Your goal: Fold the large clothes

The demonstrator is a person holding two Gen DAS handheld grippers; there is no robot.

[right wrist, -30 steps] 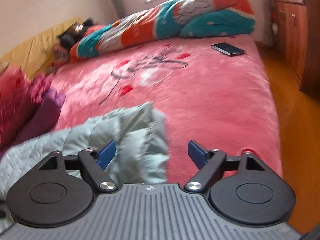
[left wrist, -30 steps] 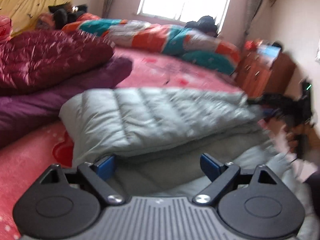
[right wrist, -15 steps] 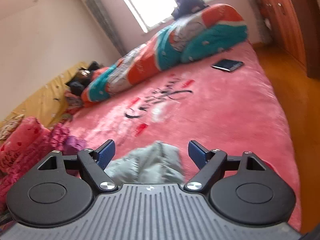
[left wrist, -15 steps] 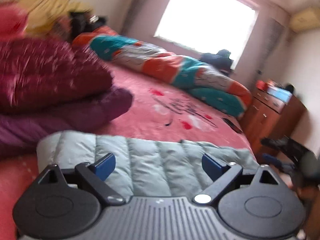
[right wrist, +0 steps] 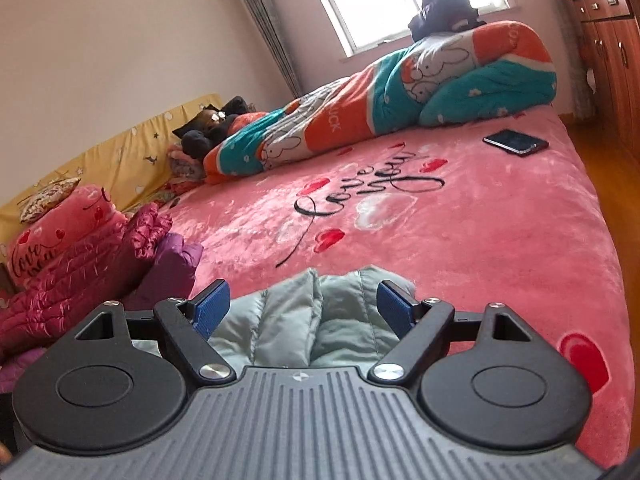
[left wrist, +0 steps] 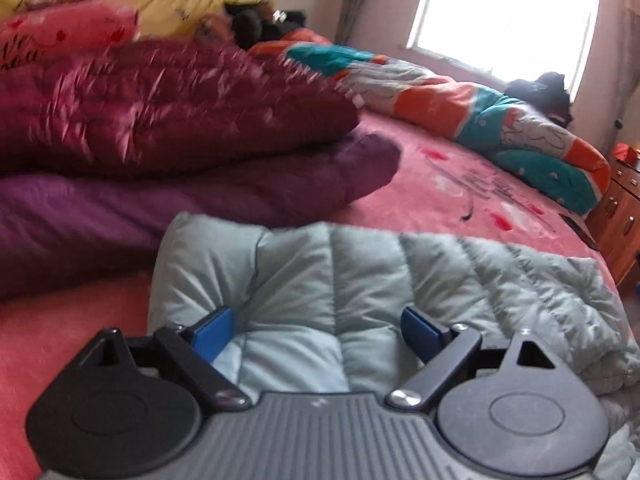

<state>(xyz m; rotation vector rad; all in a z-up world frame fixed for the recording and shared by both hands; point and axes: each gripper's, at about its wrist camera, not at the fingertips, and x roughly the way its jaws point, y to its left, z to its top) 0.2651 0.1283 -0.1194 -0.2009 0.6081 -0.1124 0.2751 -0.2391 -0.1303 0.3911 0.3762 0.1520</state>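
The grey jacket (left wrist: 360, 280) lies folded on the bed (right wrist: 500, 240), below both wide jaws, none gripped; left gripper (left wrist: 316, 326) closing slightly, right gripper (right wrist: 304, 306) apart; best pinch one edge evenly.

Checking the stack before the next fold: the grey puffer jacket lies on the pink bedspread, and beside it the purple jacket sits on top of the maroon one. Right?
Not quite: the order is reversed. In the left wrist view the maroon jacket lies on top of the purple jacket. The rest holds: the grey jacket lies on the pink bedspread, beside that stack.
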